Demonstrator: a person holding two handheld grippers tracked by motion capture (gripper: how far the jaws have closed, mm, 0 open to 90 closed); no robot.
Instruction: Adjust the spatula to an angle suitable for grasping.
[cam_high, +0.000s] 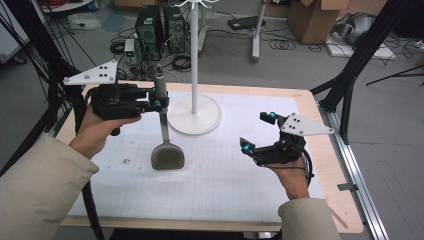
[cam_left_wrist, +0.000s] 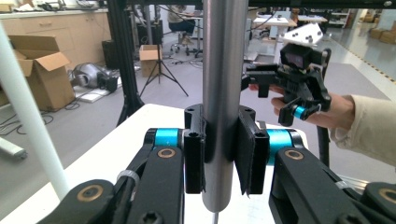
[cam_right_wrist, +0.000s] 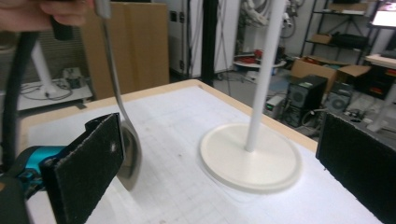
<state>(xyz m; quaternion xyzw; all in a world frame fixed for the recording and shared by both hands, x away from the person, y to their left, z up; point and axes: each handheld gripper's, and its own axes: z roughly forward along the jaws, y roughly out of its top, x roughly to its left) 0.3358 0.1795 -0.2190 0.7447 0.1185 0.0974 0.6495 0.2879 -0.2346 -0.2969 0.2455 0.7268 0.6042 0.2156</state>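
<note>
A large metal spoon (cam_high: 167, 156) stands nearly upright with its bowl down at the white mat and its round handle (cam_left_wrist: 224, 93) pointing up. My left gripper (cam_high: 157, 102) is shut on the handle near its top, and both black pads (cam_left_wrist: 250, 156) press on it. My right gripper (cam_high: 258, 131) hangs open over the right side of the mat, to the right of the spoon, with nothing between its pads (cam_right_wrist: 88, 168). In the right gripper view the spoon bowl (cam_right_wrist: 130, 154) sits just beyond the left pad.
A white stand with a round base (cam_high: 194, 120) and a thin pole (cam_right_wrist: 266, 70) rises at the back middle of the table, just right of the spoon. The wooden table edge (cam_high: 310, 100) frames the white mat. Black frame posts (cam_high: 350, 90) flank the table.
</note>
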